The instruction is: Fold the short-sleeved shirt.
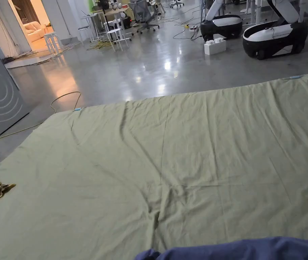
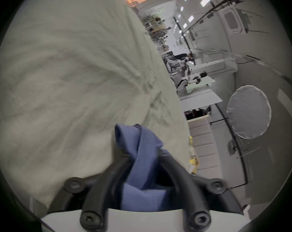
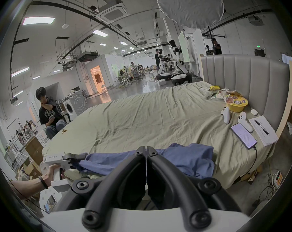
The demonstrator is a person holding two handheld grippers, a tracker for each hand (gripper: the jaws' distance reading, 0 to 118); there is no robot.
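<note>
1. left claw (image 3: 78, 160): in the right gripper view it sits at the left end of the blue shirt (image 3: 183, 160), held in a hand with a dark wristband. in its own view the jaws are drawn in around a bunched fold of the shirt (image 2: 142, 152); cloth rises between them, so i judge it clamped on the shirt.
2. shirt: it lies crumpled in a band along the near edge of the bed (image 1: 183, 152), not spread; the head view catches its blue edge (image 1: 251, 248) at the bottom.
3. right claw (image 3: 146, 149): just in front of the shirt's middle, jaws pressed together with a hairline gap; i see no cloth between them, so it looks closed and empty.
4. right of the shirt, toward the headboard (image 3: 242, 71): a phone (image 3: 243, 135), two white controllers (image 3: 225, 116) and a notepad (image 3: 262, 130).
5. step in hand, as i judge it: the very start, getting hold before laying flat.
6. next move calls for parting the right jaws, taking the shirt's other end, and pulling it out flat toward the bed's bare middle, short of the phone.
</note>
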